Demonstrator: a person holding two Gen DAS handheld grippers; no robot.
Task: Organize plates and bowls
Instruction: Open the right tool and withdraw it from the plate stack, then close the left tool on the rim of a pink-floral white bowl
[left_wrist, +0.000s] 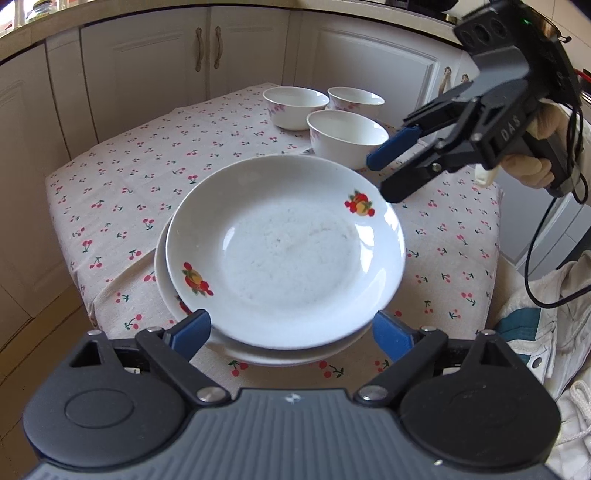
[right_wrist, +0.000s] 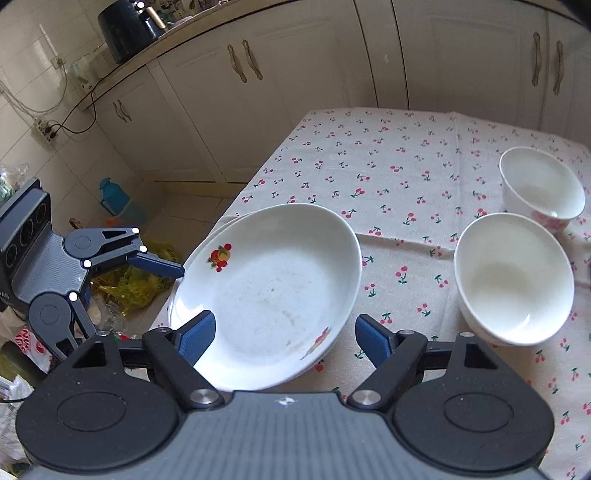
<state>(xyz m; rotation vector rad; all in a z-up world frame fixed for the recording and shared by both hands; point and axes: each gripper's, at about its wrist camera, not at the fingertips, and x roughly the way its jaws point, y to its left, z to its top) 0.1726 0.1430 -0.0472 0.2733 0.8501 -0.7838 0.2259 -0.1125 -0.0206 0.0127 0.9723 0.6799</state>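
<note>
Two stacked fruit-print plates (left_wrist: 284, 251) sit on the cherry-cloth surface (left_wrist: 122, 192) near three white bowls (left_wrist: 347, 138), between the wide, empty left gripper (left_wrist: 291, 330) and the spread, empty right gripper (right_wrist: 284, 338).

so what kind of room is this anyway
Most likely a home kitchen. Cream cabinets run under a countertop that carries a dark appliance, and plates and bowls sit on a cherry-print tablecloth.
</note>
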